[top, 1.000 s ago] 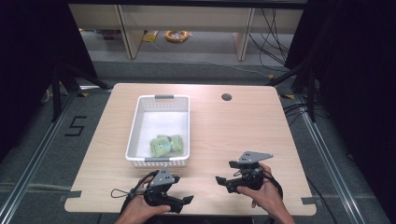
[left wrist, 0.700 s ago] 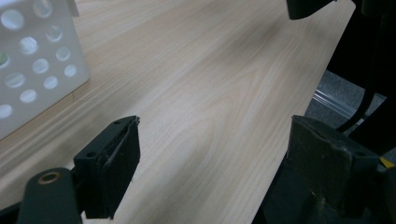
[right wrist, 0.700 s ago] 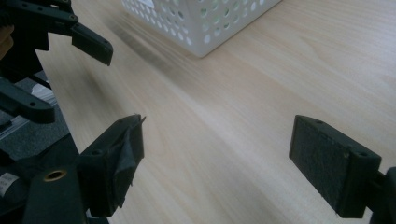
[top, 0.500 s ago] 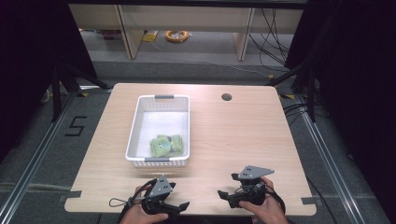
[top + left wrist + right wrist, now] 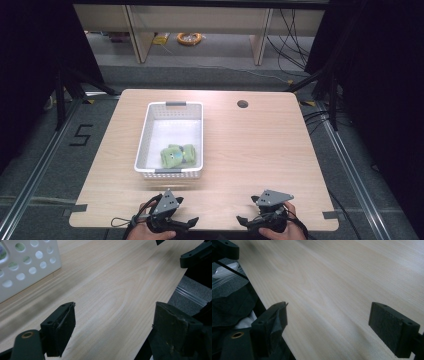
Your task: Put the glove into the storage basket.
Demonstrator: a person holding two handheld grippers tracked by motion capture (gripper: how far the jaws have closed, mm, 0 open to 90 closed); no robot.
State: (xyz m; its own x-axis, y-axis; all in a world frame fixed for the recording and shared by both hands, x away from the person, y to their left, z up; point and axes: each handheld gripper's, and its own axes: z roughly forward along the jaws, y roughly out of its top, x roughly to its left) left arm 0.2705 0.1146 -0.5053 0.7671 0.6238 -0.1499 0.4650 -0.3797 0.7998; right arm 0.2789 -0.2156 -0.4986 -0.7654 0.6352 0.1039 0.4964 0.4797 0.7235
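Pale wood tabletop (image 5: 260, 150). Left gripper (image 5: 113, 325) and right gripper (image 5: 328, 322): fingers spread, holding nothing. White basket (image 5: 145, 145) with green toy (image 5: 176, 155) ahead of left fingers.

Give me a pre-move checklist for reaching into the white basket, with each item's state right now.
1. Left tool open and holding nothing: ok; in the left gripper view its jaws stand wide apart over bare wood.
2. Right tool open and holding nothing: ok.
3. Green soft toy inside the white perforated plastic basket: ok, at its near end.
4. Toy free of the basket walls: cannot tell.
5. Path from both tools to the basket across the light wooden table: ok, nothing in the way.
6. Both tools near the table's front edge, apart from the basket: ok.
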